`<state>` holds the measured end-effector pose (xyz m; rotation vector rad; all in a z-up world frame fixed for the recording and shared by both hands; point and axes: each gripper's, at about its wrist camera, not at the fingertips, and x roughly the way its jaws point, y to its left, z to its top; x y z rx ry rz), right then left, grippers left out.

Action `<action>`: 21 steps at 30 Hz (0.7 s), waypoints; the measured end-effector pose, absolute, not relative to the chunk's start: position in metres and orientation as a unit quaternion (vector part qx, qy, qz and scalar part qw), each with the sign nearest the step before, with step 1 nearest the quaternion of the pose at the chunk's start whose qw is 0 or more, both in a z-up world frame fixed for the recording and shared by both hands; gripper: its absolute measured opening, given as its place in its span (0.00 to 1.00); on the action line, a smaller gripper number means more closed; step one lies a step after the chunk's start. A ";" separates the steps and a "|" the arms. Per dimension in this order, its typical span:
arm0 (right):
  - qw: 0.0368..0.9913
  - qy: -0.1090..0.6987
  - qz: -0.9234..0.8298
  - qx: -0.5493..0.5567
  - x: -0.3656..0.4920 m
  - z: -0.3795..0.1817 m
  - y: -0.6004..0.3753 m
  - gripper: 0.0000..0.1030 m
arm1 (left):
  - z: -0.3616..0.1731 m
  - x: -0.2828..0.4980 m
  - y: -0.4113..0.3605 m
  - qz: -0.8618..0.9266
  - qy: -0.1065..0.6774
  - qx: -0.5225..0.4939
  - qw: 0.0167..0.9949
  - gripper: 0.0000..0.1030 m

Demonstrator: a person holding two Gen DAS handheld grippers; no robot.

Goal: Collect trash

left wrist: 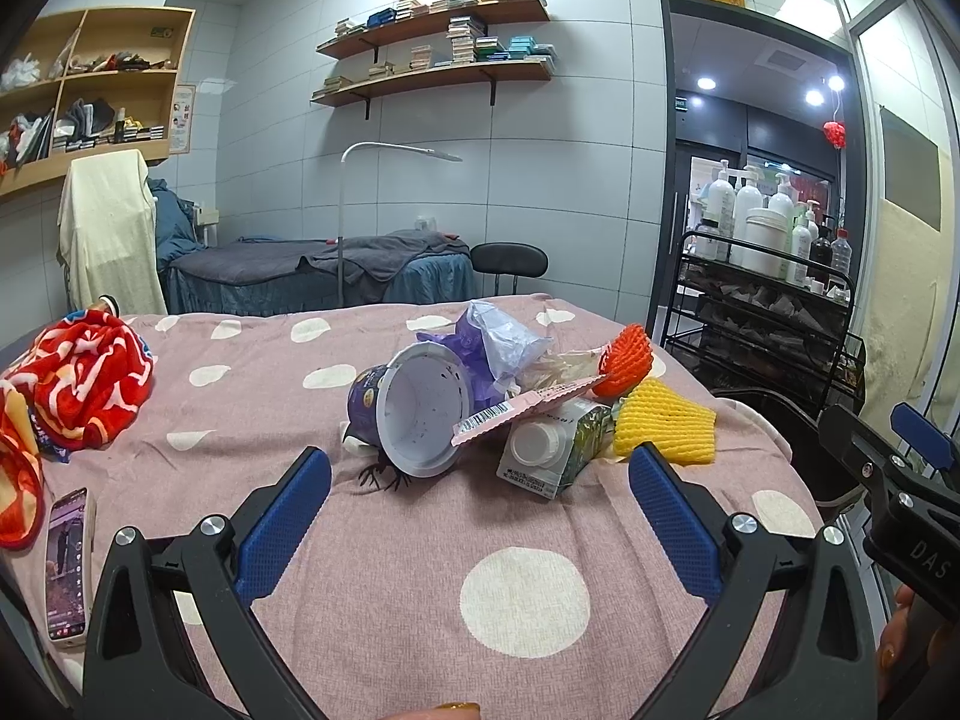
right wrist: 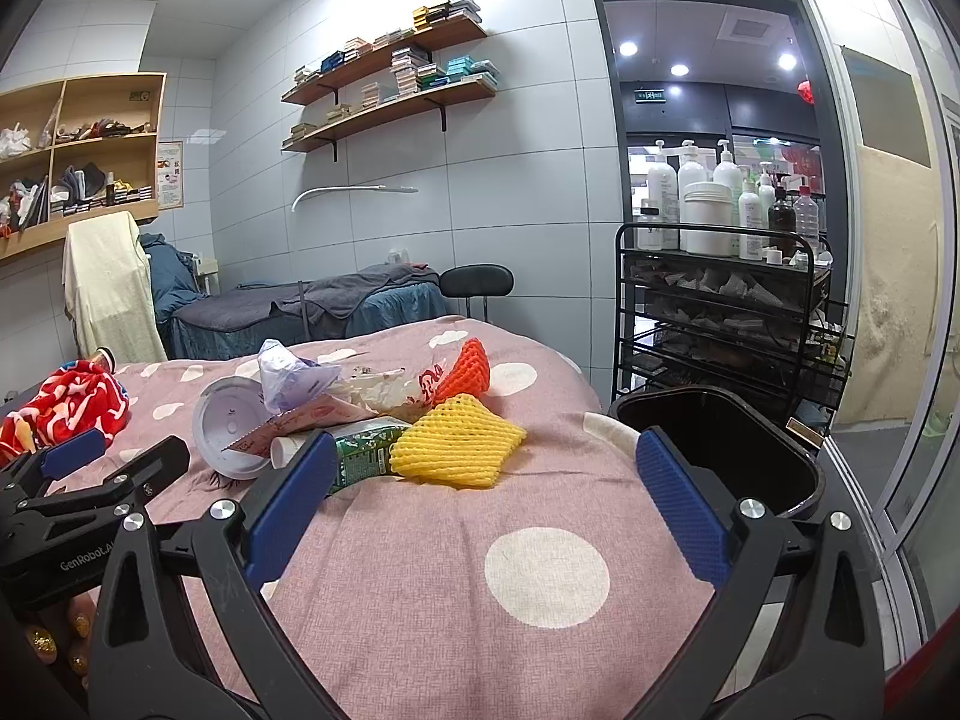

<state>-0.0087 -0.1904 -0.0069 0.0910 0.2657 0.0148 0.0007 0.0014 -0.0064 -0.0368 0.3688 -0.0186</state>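
Note:
A pile of trash lies on the pink polka-dot bed cover [left wrist: 420, 600]: a purple paper cup [left wrist: 414, 414] on its side, a pink wrapper [left wrist: 528, 408], a green carton [left wrist: 558, 450], a yellow foam net [left wrist: 663, 420], an orange foam net [left wrist: 627, 360] and a crumpled plastic bag [left wrist: 501, 339]. My left gripper [left wrist: 480, 516] is open and empty, just short of the cup and carton. My right gripper [right wrist: 486, 492] is open and empty, in front of the yellow foam net [right wrist: 456, 450] and carton [right wrist: 360, 450]. A black bin [right wrist: 720, 450] stands at the bed's right edge.
A red patterned blanket [left wrist: 78, 384] and a phone [left wrist: 69, 564] lie at the bed's left. A black wire cart [right wrist: 726, 312] with bottles stands behind the bin. A second bed [left wrist: 312, 270], a stool [left wrist: 510, 261] and wall shelves are at the back.

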 end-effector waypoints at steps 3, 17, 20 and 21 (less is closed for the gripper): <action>0.990 0.134 0.008 0.045 -0.008 -0.007 -0.190 0.96 | -0.007 0.001 0.001 -0.010 0.183 -0.019 0.983 0.95; 0.990 0.136 0.009 0.045 -0.009 -0.009 -0.188 0.96 | -0.010 0.002 0.002 -0.011 0.187 -0.019 0.982 0.95; 0.990 0.136 0.009 0.044 -0.009 -0.009 -0.188 0.96 | -0.010 0.002 0.002 -0.011 0.187 -0.019 0.982 0.95; 0.990 0.137 0.010 0.045 -0.008 -0.009 -0.188 0.96 | -0.010 0.002 0.002 -0.011 0.187 -0.019 0.982 0.95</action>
